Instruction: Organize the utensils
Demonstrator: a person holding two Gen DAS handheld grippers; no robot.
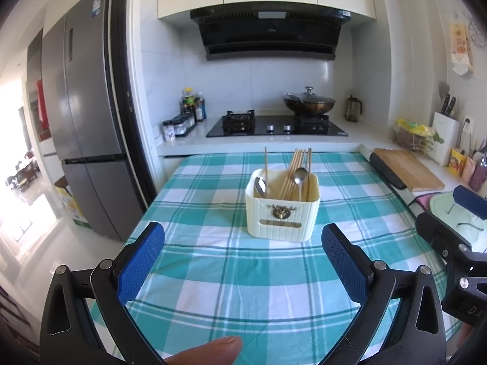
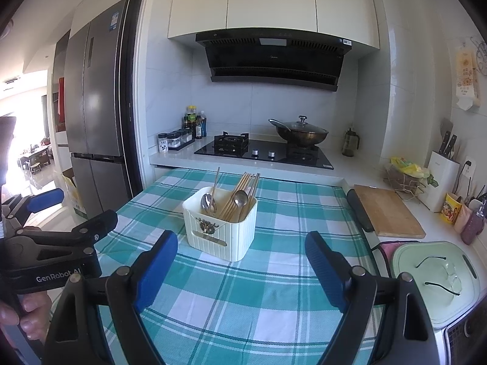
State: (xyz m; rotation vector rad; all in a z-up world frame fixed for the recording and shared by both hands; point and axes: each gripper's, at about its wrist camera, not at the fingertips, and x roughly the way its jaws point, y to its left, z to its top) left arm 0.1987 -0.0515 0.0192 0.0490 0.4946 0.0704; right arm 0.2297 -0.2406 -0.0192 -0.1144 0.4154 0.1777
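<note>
Your cream ribbed plastic utensil caddy (image 1: 283, 210) stands on the teal-and-white checked cloth covering the worktop (image 1: 213, 273), holding wooden chopsticks (image 1: 296, 170) and two steel spoons (image 1: 299, 176). Nothing lies between the caddy and your grippers. Left gripper (image 1: 243, 237): jaws wide apart, empty. Right gripper (image 2: 240, 252): jaws wide apart, empty. Behind the caddy: black gas hob (image 1: 277, 126) with lidded wok (image 1: 309, 103). Right of the caddy: wooden chopping board (image 1: 408, 167). Only the right view shows a pale green lid (image 2: 435, 276) with spectacles (image 2: 441, 273) on it, right of the caddy.
</note>
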